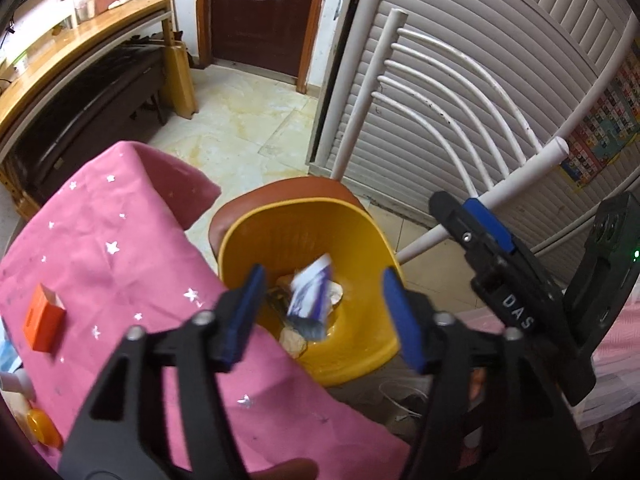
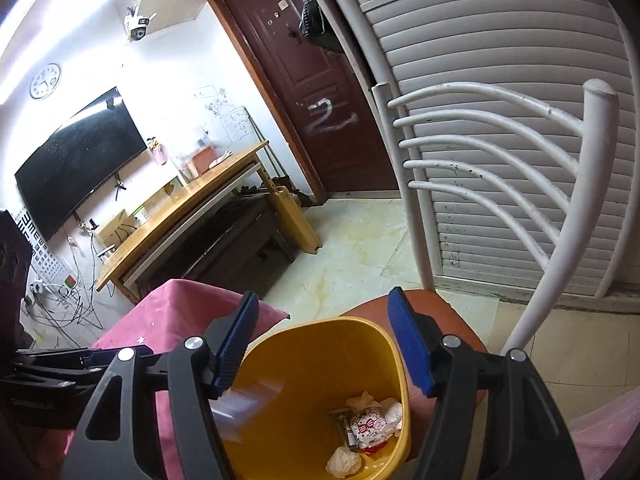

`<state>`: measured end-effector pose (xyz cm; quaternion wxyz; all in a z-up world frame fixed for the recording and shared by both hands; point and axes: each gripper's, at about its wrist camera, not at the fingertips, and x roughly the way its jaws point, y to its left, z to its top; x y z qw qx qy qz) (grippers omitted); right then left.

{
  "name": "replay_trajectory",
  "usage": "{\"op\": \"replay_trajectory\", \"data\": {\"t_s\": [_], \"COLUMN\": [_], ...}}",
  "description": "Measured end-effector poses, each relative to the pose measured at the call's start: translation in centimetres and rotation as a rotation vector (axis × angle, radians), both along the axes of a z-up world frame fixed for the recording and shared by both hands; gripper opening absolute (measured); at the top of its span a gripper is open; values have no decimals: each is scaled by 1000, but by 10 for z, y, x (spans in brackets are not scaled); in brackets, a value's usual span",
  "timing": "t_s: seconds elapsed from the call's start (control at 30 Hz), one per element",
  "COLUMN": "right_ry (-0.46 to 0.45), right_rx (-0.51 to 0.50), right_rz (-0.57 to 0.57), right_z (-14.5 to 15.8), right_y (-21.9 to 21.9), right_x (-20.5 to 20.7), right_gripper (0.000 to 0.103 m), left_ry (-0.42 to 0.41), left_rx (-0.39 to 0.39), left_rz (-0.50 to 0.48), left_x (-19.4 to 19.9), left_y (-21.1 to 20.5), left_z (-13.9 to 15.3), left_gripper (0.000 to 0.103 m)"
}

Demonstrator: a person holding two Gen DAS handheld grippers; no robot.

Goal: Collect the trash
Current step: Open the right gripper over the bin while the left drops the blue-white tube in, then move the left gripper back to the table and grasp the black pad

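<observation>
Over the yellow bin (image 1: 352, 344): left gripper (image 1: 322, 312) and right gripper (image 2: 322, 344), both released. Wrapper (image 1: 310, 292) at bin's centre; orange box (image 1: 42, 318) at 9 o'clock.

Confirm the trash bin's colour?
Yellow. The trash bin shows best in the right wrist view.

Glossy yellow plastic bin (image 2: 320, 344); matt pink cloth (image 1: 132, 248); crumpled paper (image 2: 343, 462).

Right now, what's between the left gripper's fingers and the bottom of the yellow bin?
A white and purple wrapper, apparently falling, in the left wrist view. The open left gripper hangs over the yellow bin, whose bottom holds crumpled trash.
</observation>
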<state>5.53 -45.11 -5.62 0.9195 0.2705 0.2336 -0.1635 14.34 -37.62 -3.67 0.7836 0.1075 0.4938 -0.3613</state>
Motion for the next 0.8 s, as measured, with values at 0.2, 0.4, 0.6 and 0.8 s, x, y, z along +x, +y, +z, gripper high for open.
{"op": "replay_trajectory", "data": {"t_s": [0.2, 0.4, 0.6, 0.8], "right_ry": [6, 2, -7, -7], "right_rx": [-10, -19, -55, -84], "right_rz": [20, 42, 103, 184], "right_z": [0, 2, 6, 11], "right_y": [5, 7, 25, 53], "right_x": [2, 6, 13, 27], "right_gripper": [62, 62, 67, 69], "left_ry": [6, -1, -59, -103], "left_rx": [-4, -46, -111, -128], "left_rz": [24, 71, 155, 248], "left_x": [-1, -2, -6, -6], "left_y": [14, 49, 97, 157], "left_z": [-2, 9, 28, 40], "left_gripper": [63, 65, 74, 74]}}
